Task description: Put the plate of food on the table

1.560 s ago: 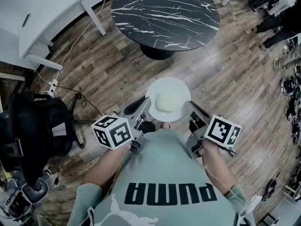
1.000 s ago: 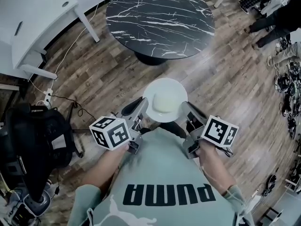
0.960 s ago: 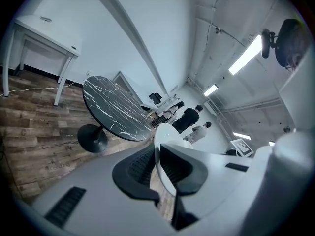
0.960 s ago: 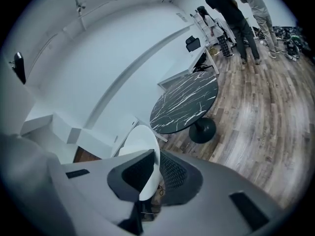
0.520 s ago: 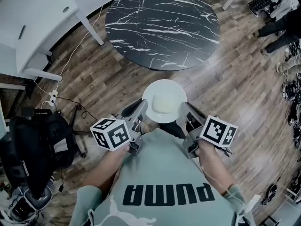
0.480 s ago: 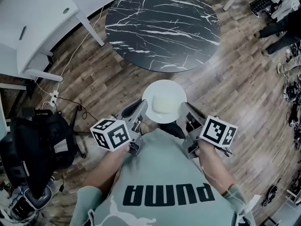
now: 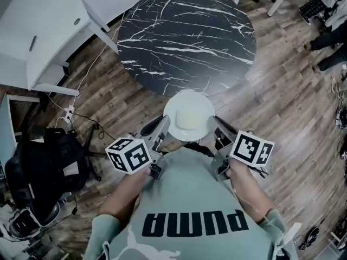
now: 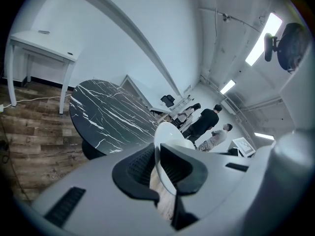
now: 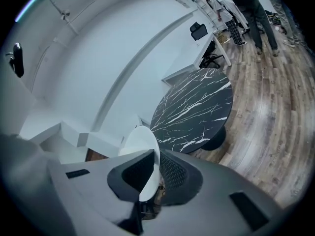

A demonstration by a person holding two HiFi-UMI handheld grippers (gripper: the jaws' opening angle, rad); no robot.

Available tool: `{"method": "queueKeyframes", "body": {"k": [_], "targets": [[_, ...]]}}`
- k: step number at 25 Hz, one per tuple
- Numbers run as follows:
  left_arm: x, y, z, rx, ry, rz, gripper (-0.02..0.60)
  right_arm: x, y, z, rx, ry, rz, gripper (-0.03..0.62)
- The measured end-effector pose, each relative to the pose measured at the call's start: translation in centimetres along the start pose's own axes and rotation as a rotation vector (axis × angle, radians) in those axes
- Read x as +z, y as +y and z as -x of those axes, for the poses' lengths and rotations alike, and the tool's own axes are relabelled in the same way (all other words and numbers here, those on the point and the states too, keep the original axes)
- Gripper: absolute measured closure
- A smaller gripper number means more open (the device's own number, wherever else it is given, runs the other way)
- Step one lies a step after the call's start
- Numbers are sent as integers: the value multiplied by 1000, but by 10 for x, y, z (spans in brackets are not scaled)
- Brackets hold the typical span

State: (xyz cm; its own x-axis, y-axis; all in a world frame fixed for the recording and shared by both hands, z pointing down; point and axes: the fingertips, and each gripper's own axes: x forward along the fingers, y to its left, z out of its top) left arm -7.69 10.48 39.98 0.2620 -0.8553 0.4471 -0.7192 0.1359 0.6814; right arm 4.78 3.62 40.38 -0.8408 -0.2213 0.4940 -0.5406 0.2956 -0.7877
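Note:
A white plate point(image 7: 189, 116) with a pale portion of food in its middle is held level in the air, just short of the near rim of the round black marble table point(image 7: 187, 36). My left gripper point(image 7: 164, 125) is shut on the plate's left rim point(image 8: 162, 156), the edge pinched between both pads. On the opposite rim point(image 9: 147, 173) my right gripper point(image 7: 215, 124) is likewise shut. In the gripper views the table point(image 8: 106, 114) point(image 9: 197, 109) lies ahead and lower.
White desks point(image 7: 49, 34) stand at the left, with a cable and a power strip point(image 7: 68, 112) on the wooden floor. A black office chair point(image 7: 40, 172) sits at lower left. People point(image 8: 204, 124) stand at the far right, their legs point(image 7: 328, 42) near the head view's edge.
I have walked toward the table with the plate. The table's near rim, earlier a stretch of floor away, now lies right by the plate's far edge. Both grips are unchanged.

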Motion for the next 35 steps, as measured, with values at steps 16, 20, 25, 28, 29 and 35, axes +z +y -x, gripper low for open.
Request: {"method": "queueKeyframes", "body": {"k": [16,20,25,28,29,35], "targets": [[24,-17,-57,28,10,-37,541,57,-29,-7,26,-25,-9,556],[29,-9,-78,2,42,-27,541,68,-41,-16,-12,-41,-28,556],[46,3,-104,-22,81,-22,541,86,-49,-34,-63,-40,-47,556],[59,16,-121,-29,104,-11,541,100,-55,-53,-96,-34,-51,555],[64,21,-127,-29,111,-9,541,105,-56,-61,-106,-30,-52,554],[103,49,-161,-41,140,-7,541,138,-58,-105,-147,-16,-60,554]]}}
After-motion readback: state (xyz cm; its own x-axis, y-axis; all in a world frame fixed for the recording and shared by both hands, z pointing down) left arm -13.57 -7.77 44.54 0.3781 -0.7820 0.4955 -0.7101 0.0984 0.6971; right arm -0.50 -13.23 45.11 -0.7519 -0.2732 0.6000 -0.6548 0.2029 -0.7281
